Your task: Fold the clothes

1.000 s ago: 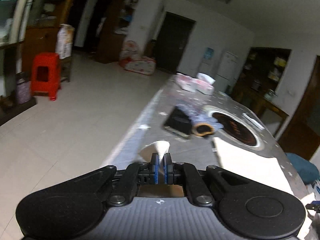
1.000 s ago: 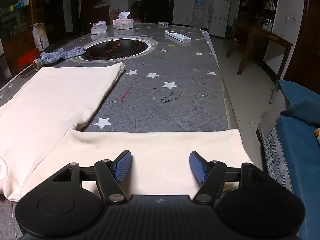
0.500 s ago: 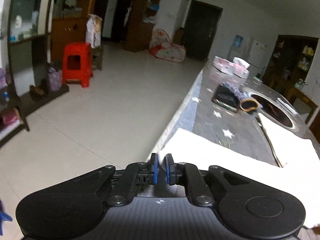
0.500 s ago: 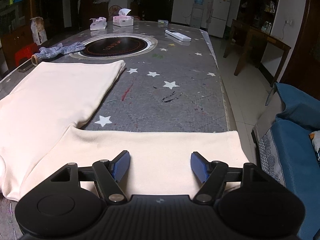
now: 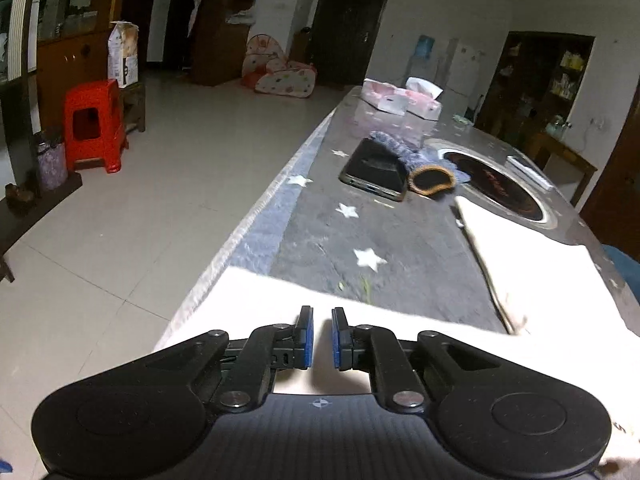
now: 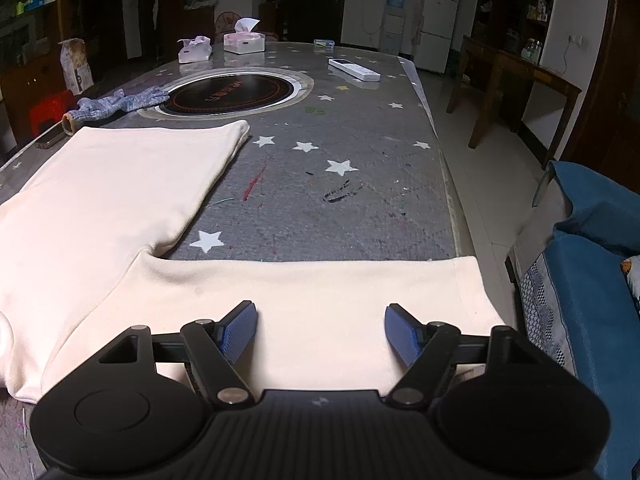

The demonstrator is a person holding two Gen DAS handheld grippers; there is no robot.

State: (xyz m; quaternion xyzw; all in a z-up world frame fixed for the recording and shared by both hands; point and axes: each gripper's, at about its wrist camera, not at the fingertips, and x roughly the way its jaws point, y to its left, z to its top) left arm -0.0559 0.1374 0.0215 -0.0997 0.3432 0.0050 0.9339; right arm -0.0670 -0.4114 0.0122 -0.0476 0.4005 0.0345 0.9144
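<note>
Currently a cream garment lies spread on the worktop under both grippers: left gripper slightly parted, right gripper wide, both empty; grasping an edge seems next.

The cream garment lay flat and smooth on my counter, a plain pale cotton piece without print. Its body ran from the near left toward eleven o'clock, ending in a straight hem just short of the round dark inset. One sleeve stretched across the near edge toward three o'clock, its stitched cuff reaching the counter's right edge. Where that sleeve met the body, a soft crease showed at the armpit. From my left side, the garment showed its other sleeve spread toward nine o'clock, its end at the counter's left edge, while the body's side edge looked slightly lifted and blurred.
</note>
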